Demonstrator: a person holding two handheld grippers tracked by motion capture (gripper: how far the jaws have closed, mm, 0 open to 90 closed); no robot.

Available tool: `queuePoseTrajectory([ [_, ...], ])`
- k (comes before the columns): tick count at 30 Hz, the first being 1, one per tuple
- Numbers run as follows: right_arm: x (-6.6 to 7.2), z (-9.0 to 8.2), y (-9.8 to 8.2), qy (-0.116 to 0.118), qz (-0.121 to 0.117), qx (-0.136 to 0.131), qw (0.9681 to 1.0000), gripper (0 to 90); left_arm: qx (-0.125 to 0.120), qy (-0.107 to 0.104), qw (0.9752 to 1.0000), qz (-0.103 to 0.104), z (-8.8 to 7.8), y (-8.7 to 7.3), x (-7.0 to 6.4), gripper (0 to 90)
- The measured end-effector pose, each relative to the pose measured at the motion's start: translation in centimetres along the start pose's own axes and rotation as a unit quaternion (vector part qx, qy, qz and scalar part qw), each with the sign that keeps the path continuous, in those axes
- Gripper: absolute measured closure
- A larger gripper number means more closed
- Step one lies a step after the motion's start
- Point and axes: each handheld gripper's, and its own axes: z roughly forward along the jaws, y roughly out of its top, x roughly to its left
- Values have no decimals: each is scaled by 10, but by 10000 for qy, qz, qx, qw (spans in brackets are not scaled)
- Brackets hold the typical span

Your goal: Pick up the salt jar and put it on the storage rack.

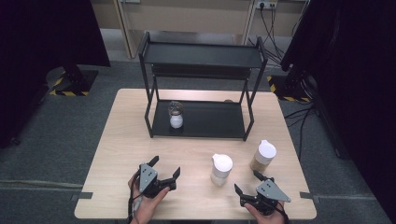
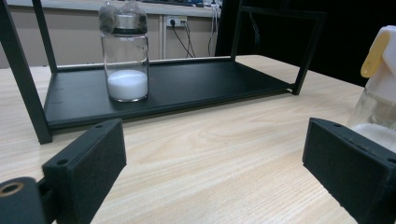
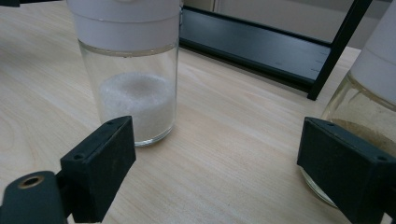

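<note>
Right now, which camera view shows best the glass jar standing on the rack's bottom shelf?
The left gripper view: the glass jar stands close and sharp, white powder at its bottom, on the shelf. In the high view the jar is small and seen from above.

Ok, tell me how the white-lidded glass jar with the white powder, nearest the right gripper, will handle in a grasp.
The jar is smooth clear glass, so probably rigid, slippery and breakable. It stands tall on a narrow base, so a high push may tip it. The powder fills only its lower part, so it is likely light, with its weight low.
</note>
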Motion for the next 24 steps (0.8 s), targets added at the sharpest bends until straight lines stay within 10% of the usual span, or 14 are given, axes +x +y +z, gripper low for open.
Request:
queuePoseTrajectory([
  [24, 0, 0, 0, -22, 21, -16, 10000, 114, -46, 10, 9999, 157, 0, 0, -3, 55],
])
